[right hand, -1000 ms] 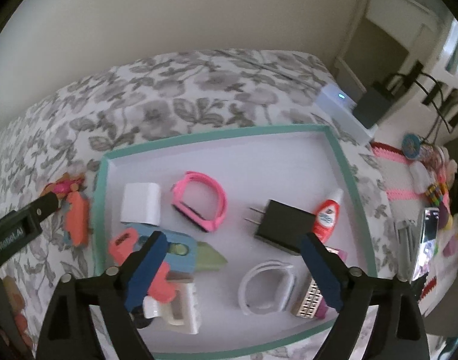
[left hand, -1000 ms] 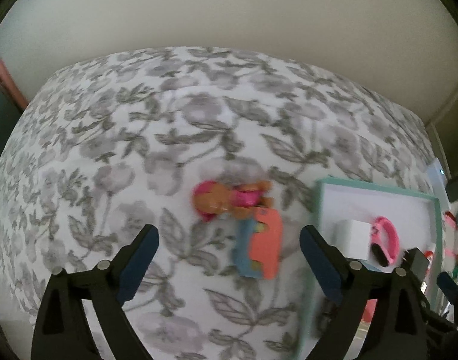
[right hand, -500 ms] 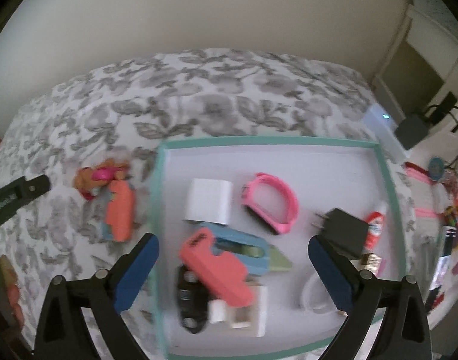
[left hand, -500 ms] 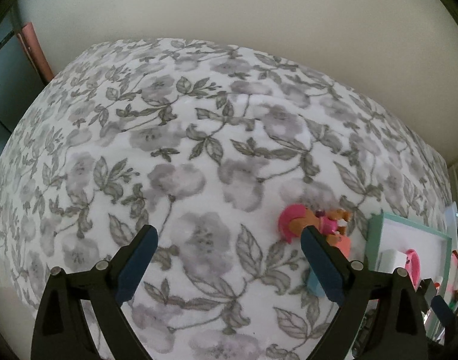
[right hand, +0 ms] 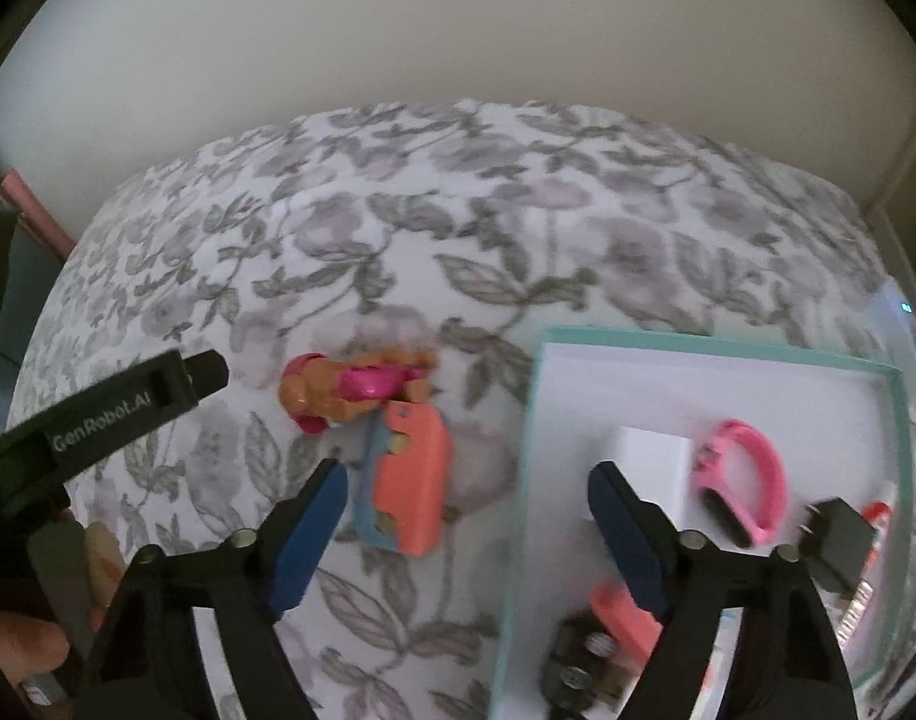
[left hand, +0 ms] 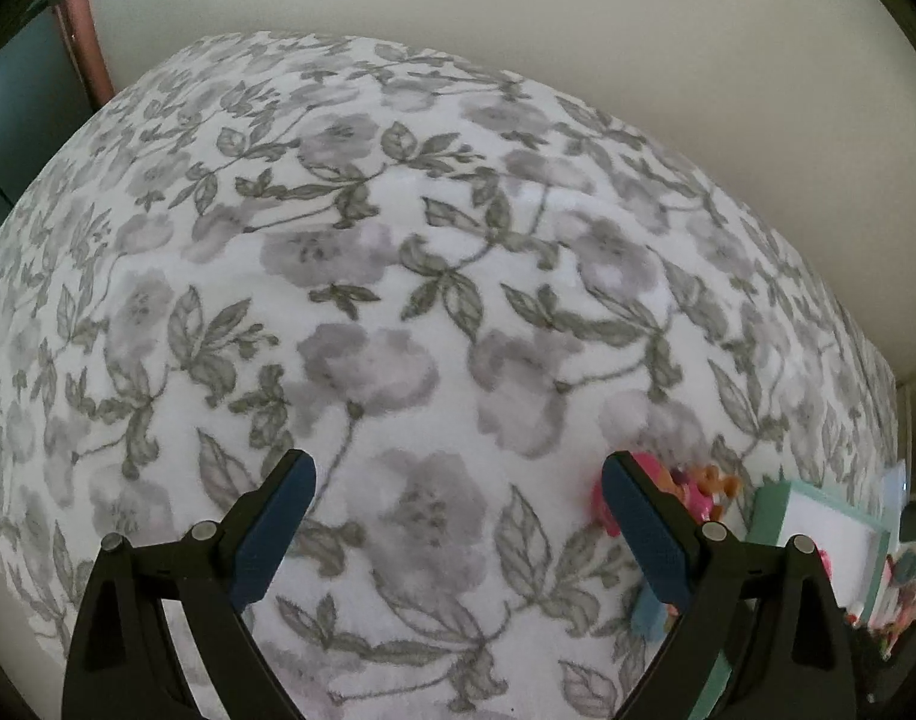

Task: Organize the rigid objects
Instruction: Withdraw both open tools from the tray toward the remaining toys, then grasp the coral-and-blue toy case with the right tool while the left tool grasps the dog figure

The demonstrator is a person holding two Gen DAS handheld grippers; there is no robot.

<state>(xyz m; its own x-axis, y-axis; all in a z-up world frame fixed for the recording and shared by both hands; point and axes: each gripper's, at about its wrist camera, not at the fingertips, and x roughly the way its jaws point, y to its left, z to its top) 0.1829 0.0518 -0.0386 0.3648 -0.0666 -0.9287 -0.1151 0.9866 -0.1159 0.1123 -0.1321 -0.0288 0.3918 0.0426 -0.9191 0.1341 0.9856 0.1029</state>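
While both tools hang over the bed, the right gripper (right hand: 460, 495) has its two blue-tipped fingers spread wide with nothing between them, and the left gripper (left hand: 458, 498) is spread wide too, holding nothing. Closest in the right wrist view, between the right gripper's fingers, lies the orange and blue flat plastic toy (right hand: 407, 480) on the white bedspread with grey flowers and leaves (right hand: 458, 228). Touching the far end of that toy is the small brown toy puppy in pink clothes (right hand: 353, 390), lying on its side. Just beside them, to the right, sits the shallow white tray with a mint green rim (right hand: 532, 420). Inside the tray, near the front, there is a small black toy car (right hand: 574, 669) and an orange plastic piece (right hand: 616, 615), but both are blurry. Farther back in the tray lie a white square block (right hand: 652, 453), a pink plastic wristband (right hand: 745, 489) and a black wall plug charger (right hand: 838, 537). Over on the left of that view, the black arm of the left gripper shows, well apart from the toys. From the left wrist view, the puppy (left hand: 697, 495) peeks out behind the right-hand finger, and the tray (left hand: 775, 516) is at the far right edge. Farthest back is a plain cream wall (right hand: 458, 30).
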